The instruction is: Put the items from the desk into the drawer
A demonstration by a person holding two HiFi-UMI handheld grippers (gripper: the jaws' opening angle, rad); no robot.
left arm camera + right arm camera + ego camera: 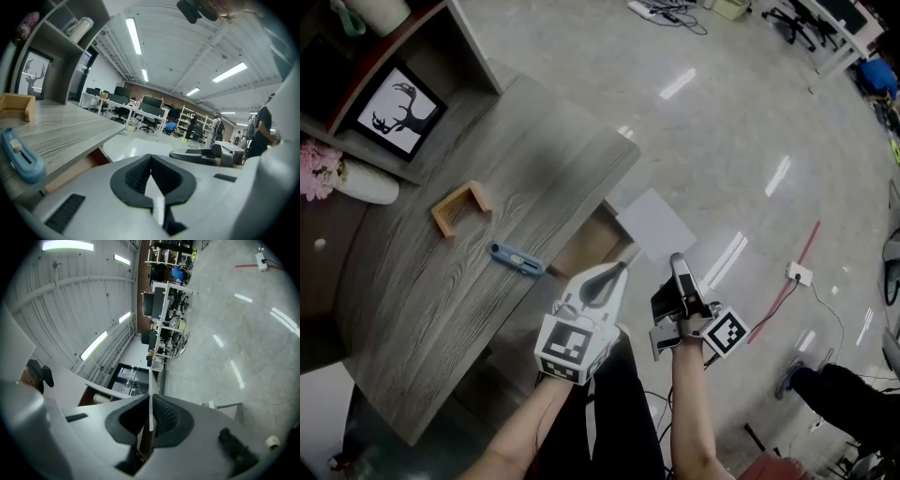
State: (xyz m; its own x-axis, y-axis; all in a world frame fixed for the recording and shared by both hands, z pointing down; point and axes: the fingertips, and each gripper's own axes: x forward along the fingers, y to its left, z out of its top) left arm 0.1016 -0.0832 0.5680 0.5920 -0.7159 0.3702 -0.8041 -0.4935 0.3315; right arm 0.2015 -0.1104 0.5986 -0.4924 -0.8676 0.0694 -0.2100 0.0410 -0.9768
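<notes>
Two items on worktop: blue utility knife at 10 o'clock from left gripper, wooden U-bracket beyond. Right gripper alongside; both closed, empty, likely pre-pick. Drawer open at 12 o'clock.

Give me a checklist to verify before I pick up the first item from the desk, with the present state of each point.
1. Left gripper empty: ok, jaws together on nothing.
2. Right gripper empty: ok, jaws together on nothing.
3. Jaws apart for a grasp: not ok, both are shut.
4. Blue cutter free to take: ok, it lies alone near the edge of the desk.
5. Wooden holder free: ok, nothing touches it.
6. Drawer open: ok, it seems pulled out; room inside, cannot tell.
</notes>
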